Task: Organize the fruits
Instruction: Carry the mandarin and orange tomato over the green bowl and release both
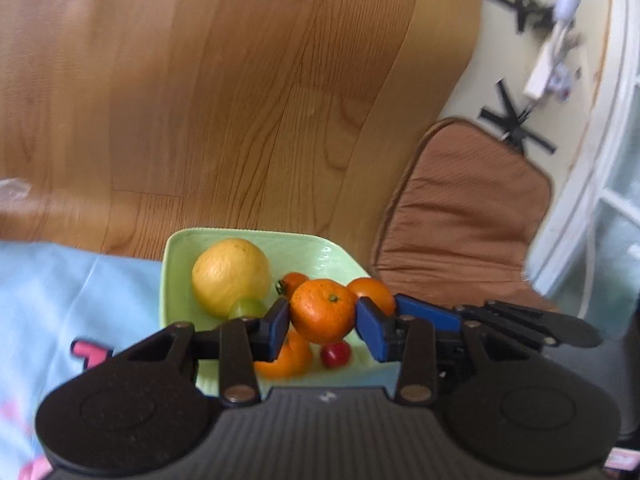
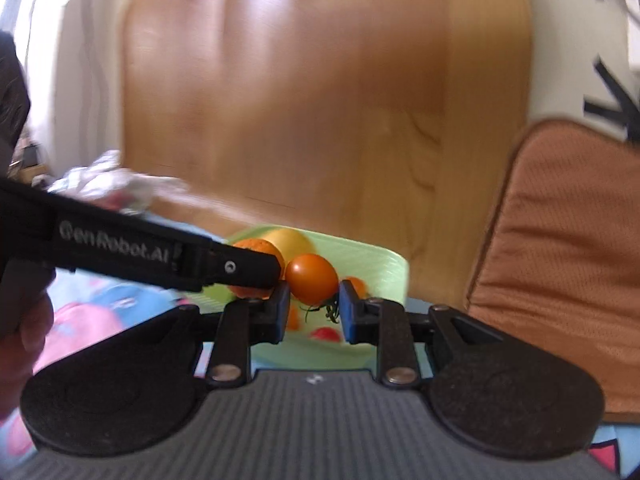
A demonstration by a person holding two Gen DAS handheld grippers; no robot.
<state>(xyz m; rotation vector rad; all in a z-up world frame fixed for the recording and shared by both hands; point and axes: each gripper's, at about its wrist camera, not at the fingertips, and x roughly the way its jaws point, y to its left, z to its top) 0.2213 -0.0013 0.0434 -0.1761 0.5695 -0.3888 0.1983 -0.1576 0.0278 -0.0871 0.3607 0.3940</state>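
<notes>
L jaws grip mandarin (image 1: 323, 310) (R: tomato (image 2: 312, 279))

Bright daylight, probably from the window (image 1: 616, 216) at right. Right wrist view heavily motion-blurred; glare streaks on the wooden floor (image 2: 320, 80). Fisheye bending and dark vignette at corners.

Your left wrist camera looks forward and down along its jaws, close over the green dish (image 1: 176, 276), with wooden floor (image 1: 200, 80) beyond. Your right wrist camera faces the same way from just beside it, sharing the dish (image 2: 372, 260), floor and brown cushion (image 2: 560, 240).
</notes>
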